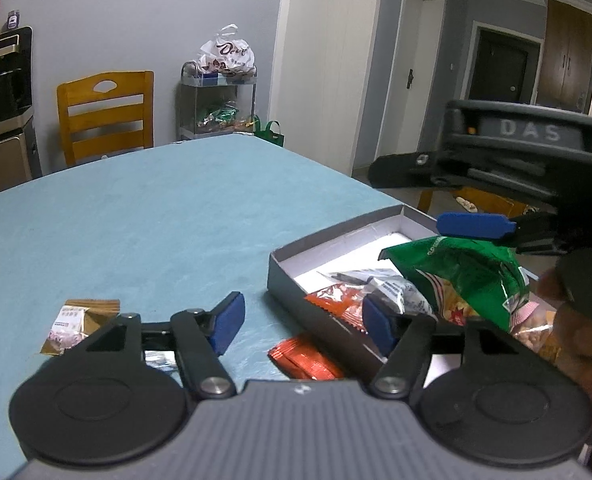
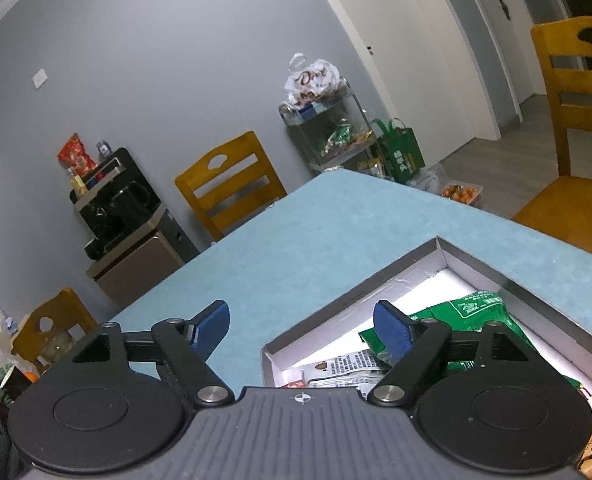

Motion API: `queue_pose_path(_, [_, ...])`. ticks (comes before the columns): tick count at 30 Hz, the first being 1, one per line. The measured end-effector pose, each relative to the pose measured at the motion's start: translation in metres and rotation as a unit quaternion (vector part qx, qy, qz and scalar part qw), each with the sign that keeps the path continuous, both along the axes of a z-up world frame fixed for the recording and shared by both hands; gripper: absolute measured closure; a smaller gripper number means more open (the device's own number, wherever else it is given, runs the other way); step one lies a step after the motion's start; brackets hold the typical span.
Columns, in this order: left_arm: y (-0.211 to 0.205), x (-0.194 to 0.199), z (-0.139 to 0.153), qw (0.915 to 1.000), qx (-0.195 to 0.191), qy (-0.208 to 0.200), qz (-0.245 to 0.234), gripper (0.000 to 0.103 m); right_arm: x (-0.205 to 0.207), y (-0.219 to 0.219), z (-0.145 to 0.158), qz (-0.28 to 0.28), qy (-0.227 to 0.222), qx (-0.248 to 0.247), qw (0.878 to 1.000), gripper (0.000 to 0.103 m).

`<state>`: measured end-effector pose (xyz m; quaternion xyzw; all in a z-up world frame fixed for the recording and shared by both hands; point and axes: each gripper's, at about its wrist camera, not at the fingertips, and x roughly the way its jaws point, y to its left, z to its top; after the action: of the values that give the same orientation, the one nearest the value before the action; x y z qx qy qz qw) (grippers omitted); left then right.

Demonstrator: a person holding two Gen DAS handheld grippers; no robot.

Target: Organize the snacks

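Snacks mostly gathered in the box, a shallow grey cardboard tray with a white inside, near the right edge of the teal tabletop. Lying on top of the heap: a green bag, crinkly, glossy and puffed; beneath it a silver packet and an orange packet, both flat foil-like sachets with crimped edges. Still outside: a second orange sachet just beside the near wall of the box, and a small gold-and-pink packet well apart to the left. Left hand-held gripper spread, nothing between its blue pads, one finger over the tabletop and the other above the box's near wall. Right hand-held gripper likewise spread and empty, one finger over the green bag, the other over bare tabletop. Likely trouble from here: slick film slipping out of a pinch on a flat sachet lying flush on the cloth-like surface; pads snagging the low cardboard wall and shoving the light box toward the edge; the puffy bag springing up and spilling out over the shallow rim; both tools crowding the same corner and knocking together.
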<state>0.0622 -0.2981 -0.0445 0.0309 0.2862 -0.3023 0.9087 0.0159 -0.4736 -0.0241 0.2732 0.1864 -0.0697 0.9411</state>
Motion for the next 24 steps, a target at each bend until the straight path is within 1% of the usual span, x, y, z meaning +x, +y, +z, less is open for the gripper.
queue_pose_path(4, [0.007,-0.001,0.003,1.0,-0.003,0.0,0.002,0.032,-0.005,0.003,0.004,0.005,-0.002,-0.006,1.0,0.015])
queue_pose_path(6, [0.011,-0.002,0.005,1.0,-0.006,0.0,0.002,0.027,-0.008,0.004,0.007,0.009,-0.003,-0.005,1.0,0.01])
queue_pose_path(8, [0.013,-0.005,0.008,1.0,-0.009,-0.002,0.002,0.019,-0.011,0.005,0.009,0.013,-0.004,-0.007,1.0,0.008])
queue_pose_path(13, [0.021,-0.009,0.016,0.9999,-0.01,-0.009,0.001,0.017,-0.022,0.008,0.016,0.024,-0.008,-0.01,1.0,0.005])
queue_pose_path(17, [0.03,-0.014,0.023,0.9998,-0.012,-0.016,0.005,0.013,-0.032,0.013,0.022,0.04,-0.017,-0.011,0.999,0.004])
queue_pose_path(24, [0.049,-0.021,0.03,0.9995,-0.001,-0.026,0.017,0.013,-0.046,0.027,0.028,0.052,-0.025,-0.046,0.997,0.003])
